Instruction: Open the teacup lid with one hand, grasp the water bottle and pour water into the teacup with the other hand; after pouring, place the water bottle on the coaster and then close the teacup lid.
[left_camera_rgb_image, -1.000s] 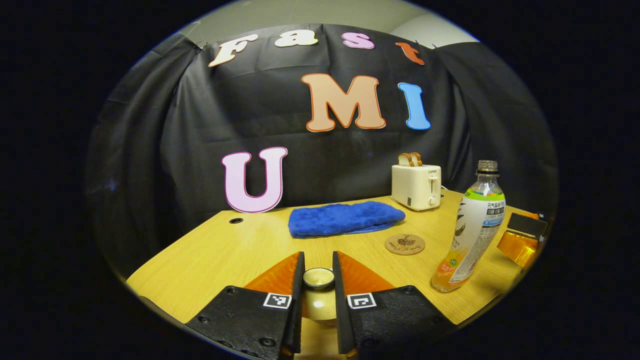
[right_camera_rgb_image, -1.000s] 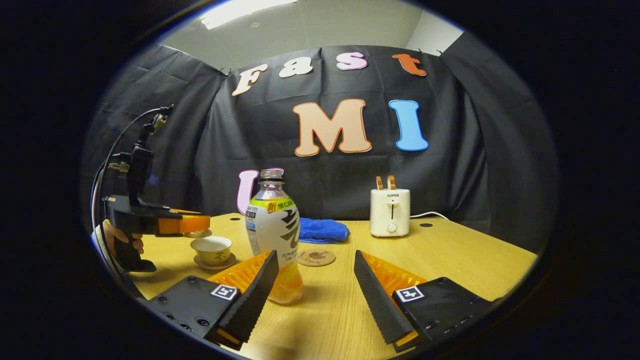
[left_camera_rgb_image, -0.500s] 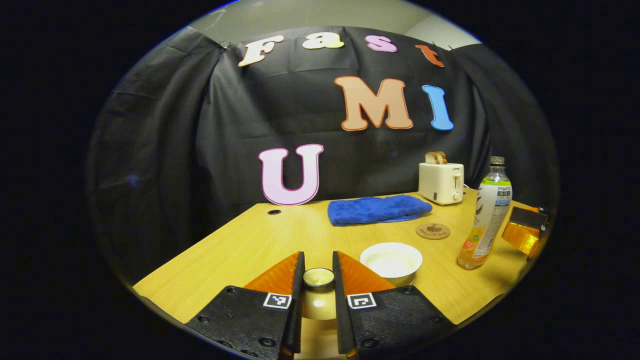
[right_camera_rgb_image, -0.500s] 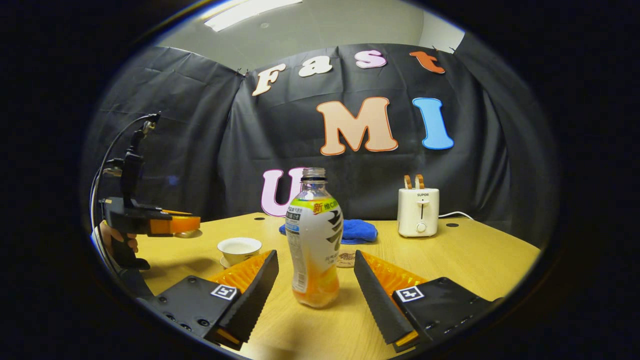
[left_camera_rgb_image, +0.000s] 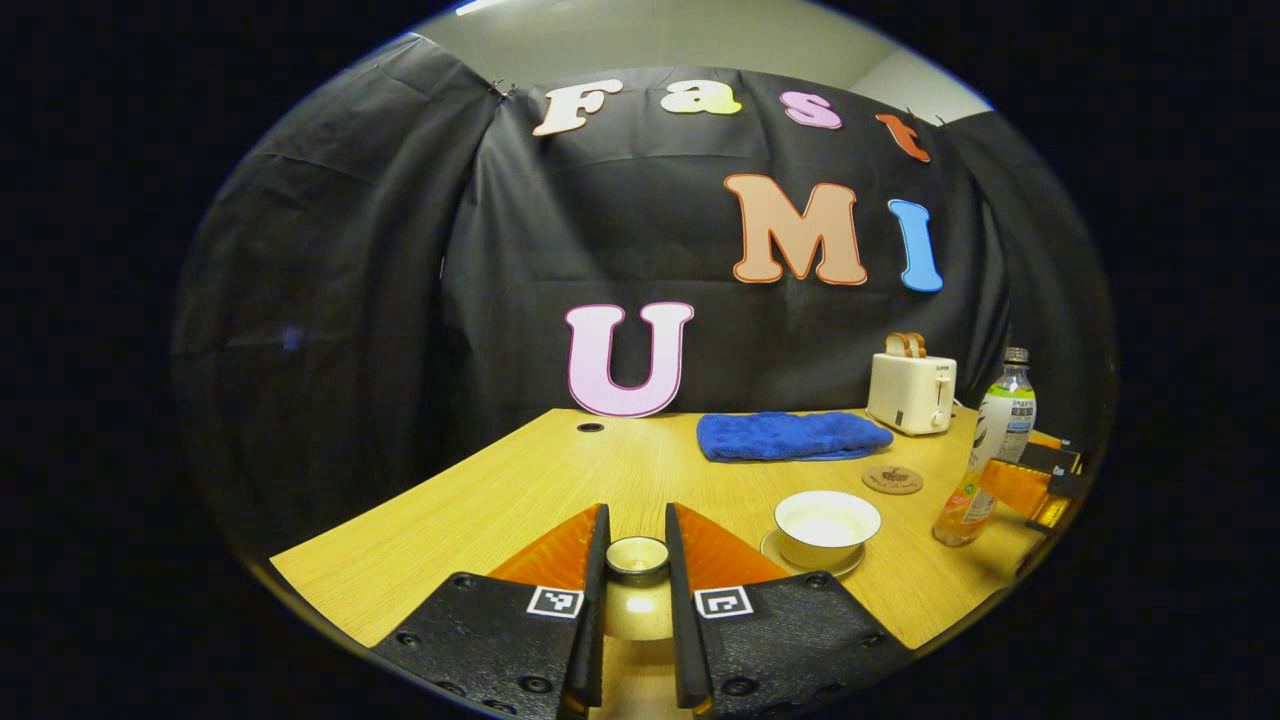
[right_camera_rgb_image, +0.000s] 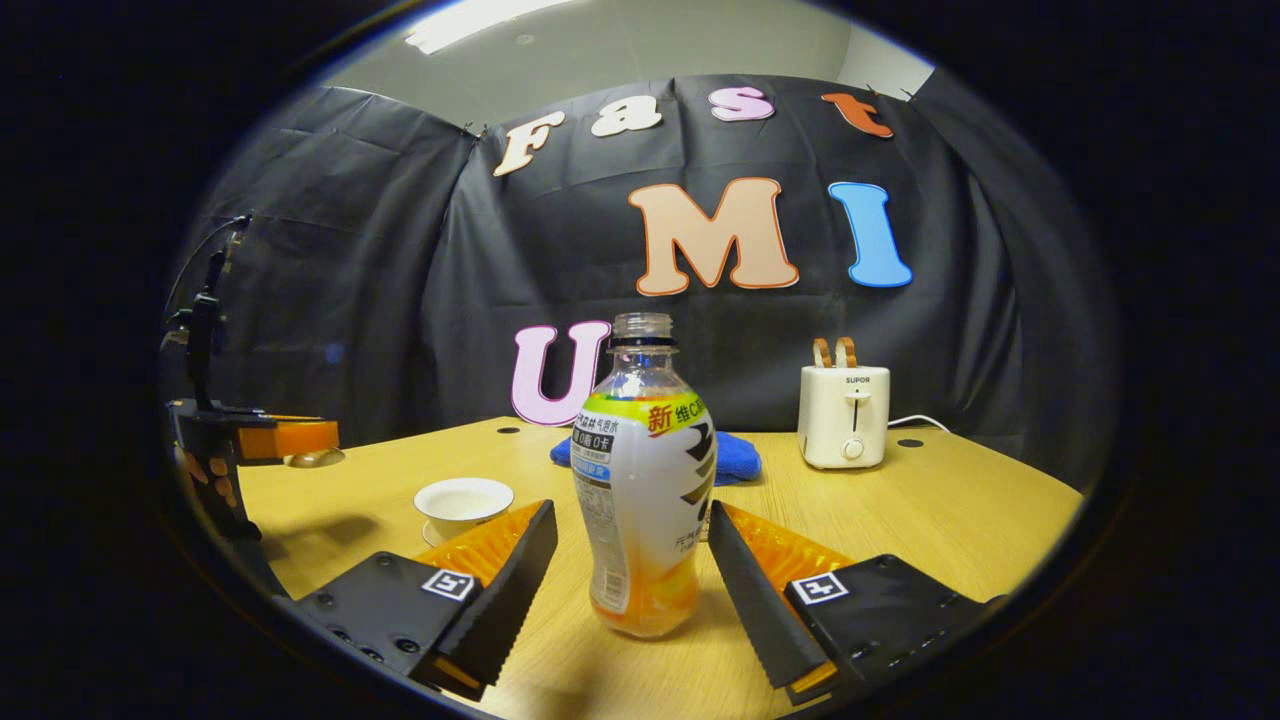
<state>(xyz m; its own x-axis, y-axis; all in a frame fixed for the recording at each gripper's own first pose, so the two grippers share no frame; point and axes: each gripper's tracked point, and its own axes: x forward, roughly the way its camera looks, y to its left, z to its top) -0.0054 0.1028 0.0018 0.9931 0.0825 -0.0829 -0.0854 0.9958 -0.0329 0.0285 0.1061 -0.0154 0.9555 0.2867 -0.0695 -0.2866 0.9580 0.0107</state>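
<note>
The teacup (left_camera_rgb_image: 827, 522) is sitting uncovered on its saucer (left_camera_rgb_image: 812, 565) on the tabletop (left_camera_rgb_image: 560, 490), so the lid-off step looks done. The lid (left_camera_rgb_image: 637, 556) is held by its knob between the closed fingers of the left claw (left_camera_rgb_image: 637, 560), lifted up and off to the left of the teacup; the same claw can be spotted at the far left of the right gripper view, well apart from the cup.

The step in hand now seems to be the bottle grab. The water bottle (right_camera_rgb_image: 645, 490) is standing upright just right of the teacup, with no cap on and some orange liquid in the bottom. It's framed between the spread fingers of the right claw (right_camera_rgb_image: 632, 560), which is wide open with a gap visible on both sides, so nothing is gripped yet.

Next, the right claw probably needs to be pushed in a touch further and squeezed around the bottle's body, then the bottle lifted and tipped over the teacup. The lid should be kept clear meanwhile.

Behind the teacup, the coaster (left_camera_rgb_image: 892, 479) is waiting, with a blue towel (left_camera_rgb_image: 793, 436) and a toaster (left_camera_rgb_image: 911, 393) further back.
</note>
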